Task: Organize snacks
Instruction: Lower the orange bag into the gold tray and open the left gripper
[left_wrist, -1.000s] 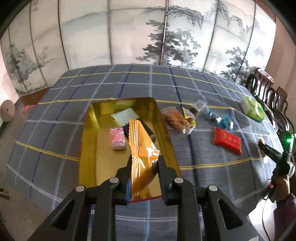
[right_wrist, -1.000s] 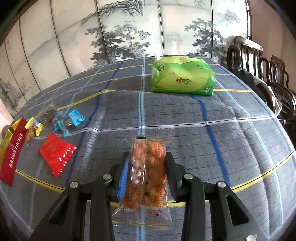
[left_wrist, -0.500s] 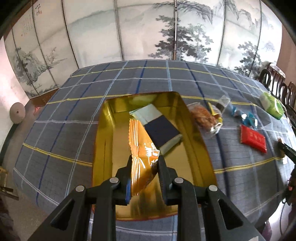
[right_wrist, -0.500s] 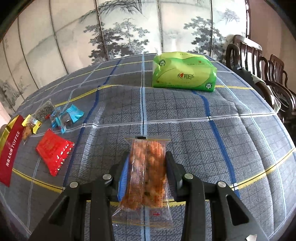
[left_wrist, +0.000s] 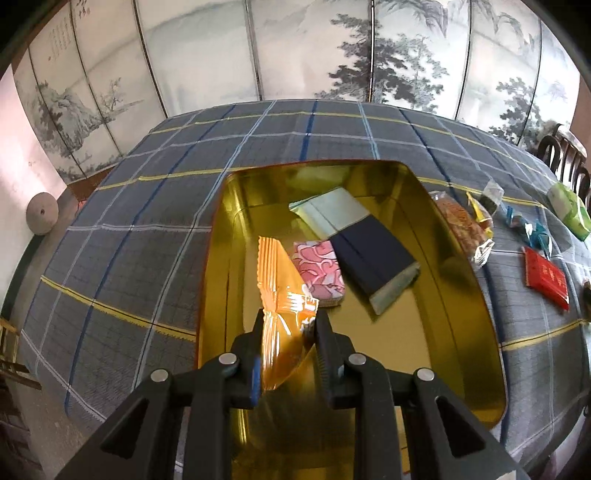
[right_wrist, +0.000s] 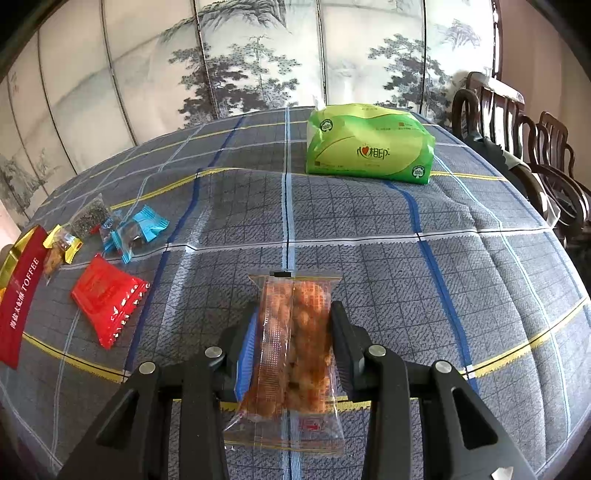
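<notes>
My left gripper (left_wrist: 288, 325) is shut on an orange foil snack packet (left_wrist: 279, 280), held low inside the open gold tin (left_wrist: 218, 266). In the tin lie a pink patterned packet (left_wrist: 321, 269) and a navy-and-pale-green box (left_wrist: 364, 243). My right gripper (right_wrist: 293, 317) is shut on a clear packet of orange-brown crackers (right_wrist: 295, 343), just above the checked tablecloth. Loose on the cloth in the right wrist view are a red packet (right_wrist: 105, 299), blue candies (right_wrist: 136, 229), a seed packet (right_wrist: 88, 216) and a yellow packet (right_wrist: 61, 245).
A green tissue pack (right_wrist: 369, 142) sits at the back of the table. The red toffee tin lid (right_wrist: 18, 299) lies at the far left. Dark wooden chairs (right_wrist: 524, 147) stand at the right edge. A painted folding screen (left_wrist: 295, 55) closes off the back.
My left gripper has moved forward and down into the tin with the orange packet, so the tin looms larger. The right gripper and its cracker packet have stayed still.
</notes>
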